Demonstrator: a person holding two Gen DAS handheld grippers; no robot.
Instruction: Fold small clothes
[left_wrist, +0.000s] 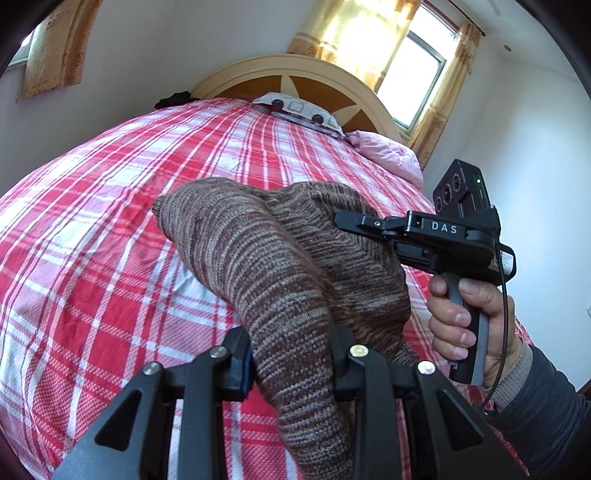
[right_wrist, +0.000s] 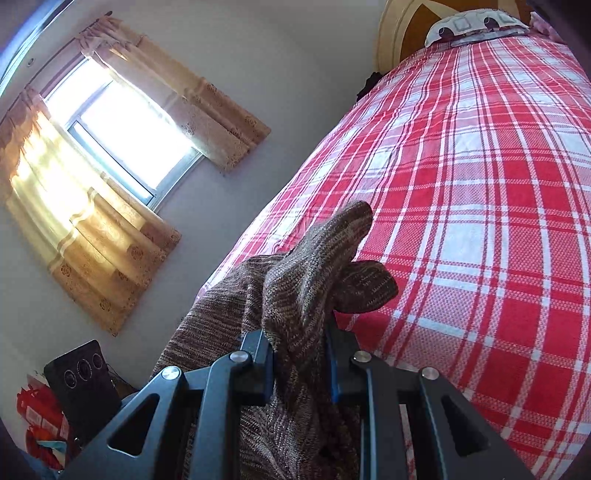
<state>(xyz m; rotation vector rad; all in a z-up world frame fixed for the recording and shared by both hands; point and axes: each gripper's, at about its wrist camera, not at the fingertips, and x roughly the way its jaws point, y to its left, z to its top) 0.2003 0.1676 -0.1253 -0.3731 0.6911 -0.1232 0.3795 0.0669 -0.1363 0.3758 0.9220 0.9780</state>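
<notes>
Both grippers hold one brown knit garment (left_wrist: 280, 258) above the near part of the bed (left_wrist: 92, 240), covered in a red plaid sheet. The left gripper (left_wrist: 291, 354) has its jaws nearly closed, pinching a thick fold that bulges up and away between them. The right gripper (right_wrist: 299, 354), seen from the left wrist at the right of the knit with a hand (left_wrist: 469, 317) on its grip, is likewise clamped narrow on a bunched edge; a loose flap pokes out beyond its fingers toward the far side.

The cloth hangs gathered, not flat, between the two grips. If lowered like this, I judge the fold would set crooked, with hidden layers creased under. The thick, stretchy knit could also creep out of one narrow pinch if the hands pull apart, dropping that side onto the sheet.
</notes>
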